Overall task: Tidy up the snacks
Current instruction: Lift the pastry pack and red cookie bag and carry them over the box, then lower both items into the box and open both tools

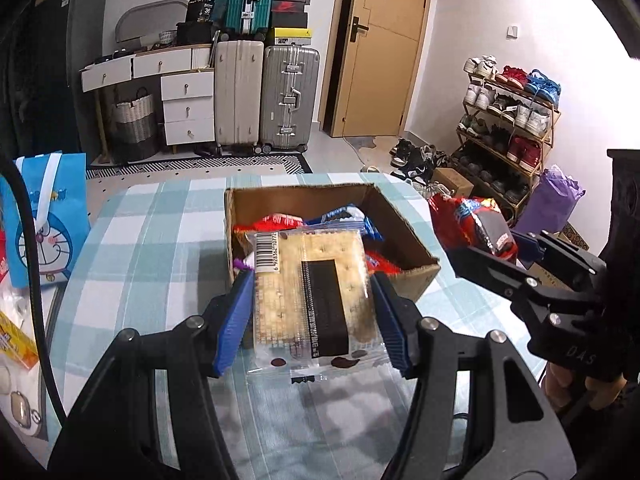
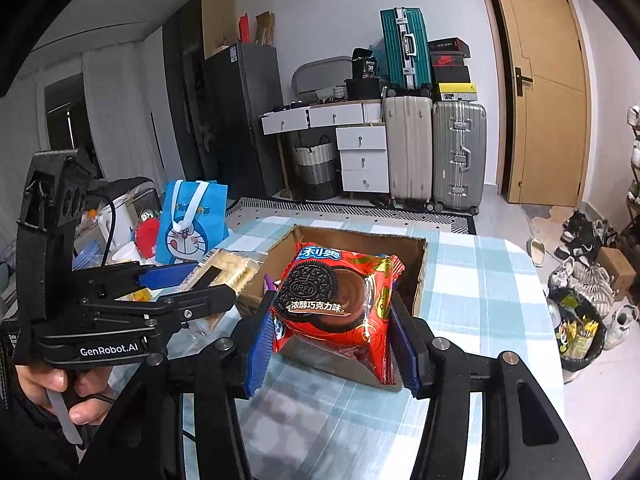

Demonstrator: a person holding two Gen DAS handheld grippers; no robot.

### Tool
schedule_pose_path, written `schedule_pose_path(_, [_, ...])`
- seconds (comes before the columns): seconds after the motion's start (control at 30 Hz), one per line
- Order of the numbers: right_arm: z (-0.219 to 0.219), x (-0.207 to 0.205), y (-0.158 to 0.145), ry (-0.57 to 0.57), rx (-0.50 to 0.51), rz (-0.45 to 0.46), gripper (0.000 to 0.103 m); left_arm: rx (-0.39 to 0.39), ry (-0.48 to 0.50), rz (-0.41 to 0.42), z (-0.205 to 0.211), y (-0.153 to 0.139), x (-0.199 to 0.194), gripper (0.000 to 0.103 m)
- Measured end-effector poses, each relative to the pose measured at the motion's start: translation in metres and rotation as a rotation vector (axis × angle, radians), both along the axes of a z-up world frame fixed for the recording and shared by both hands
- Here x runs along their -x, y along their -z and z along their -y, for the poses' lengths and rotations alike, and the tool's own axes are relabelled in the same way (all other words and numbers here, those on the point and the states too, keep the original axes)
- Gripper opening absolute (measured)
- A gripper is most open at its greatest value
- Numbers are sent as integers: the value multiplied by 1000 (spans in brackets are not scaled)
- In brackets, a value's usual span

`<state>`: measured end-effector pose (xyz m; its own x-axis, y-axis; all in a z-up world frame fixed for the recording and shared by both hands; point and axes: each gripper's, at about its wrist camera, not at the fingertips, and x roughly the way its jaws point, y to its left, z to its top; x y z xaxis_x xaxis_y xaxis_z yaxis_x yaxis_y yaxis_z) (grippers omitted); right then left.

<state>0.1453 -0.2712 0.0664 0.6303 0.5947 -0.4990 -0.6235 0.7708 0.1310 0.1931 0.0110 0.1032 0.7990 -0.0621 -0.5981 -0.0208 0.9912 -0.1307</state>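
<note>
Over the checked table [image 1: 160, 240] and its cardboard box [image 1: 416, 248], the left claw [image 1: 312, 304] clamps a brittle cracker pack [image 1: 316, 280] by its edges while the right claw [image 2: 332, 336] squeezes a light, crinkly Oreo packet [image 2: 336, 300].

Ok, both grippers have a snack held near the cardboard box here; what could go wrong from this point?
1. The left gripper pinches the cracker pack by its sides; squeezing could crack the crackers, and the slick wrapper may slip.
2. The right gripper holds the red Oreo pack by its soft, puffy wrapper, so it might slide out.
3. The two grippers are close together beside the cardboard box, which already holds snacks; they could bump each other or its rim.
</note>
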Motion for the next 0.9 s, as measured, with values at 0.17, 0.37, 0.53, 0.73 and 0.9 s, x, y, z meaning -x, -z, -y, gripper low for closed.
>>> schedule_pose_path(0.17, [-1, -12, 1, 4, -6, -7, 53, -20, 7, 18, 1, -12, -9, 56])
schedule_pose_path(0.37, [-1, -34, 3, 21, -19, -29, 53, -24, 11, 28, -1, -19, -22, 56])
schedule_pose_path(0.53, [-5, -53, 8, 26, -4, -39, 53, -35, 9, 14, -3, -20, -38, 56])
schedule_pose_path(0.73, [-15, -71, 20, 16, 15, -67, 53, -32, 1, -21, -8, -4, -74, 56])
schedule_pose_path(0.9, [-26, -86, 31, -1, 25, -81, 53, -42, -6, -47, -13, 14, -99, 56])
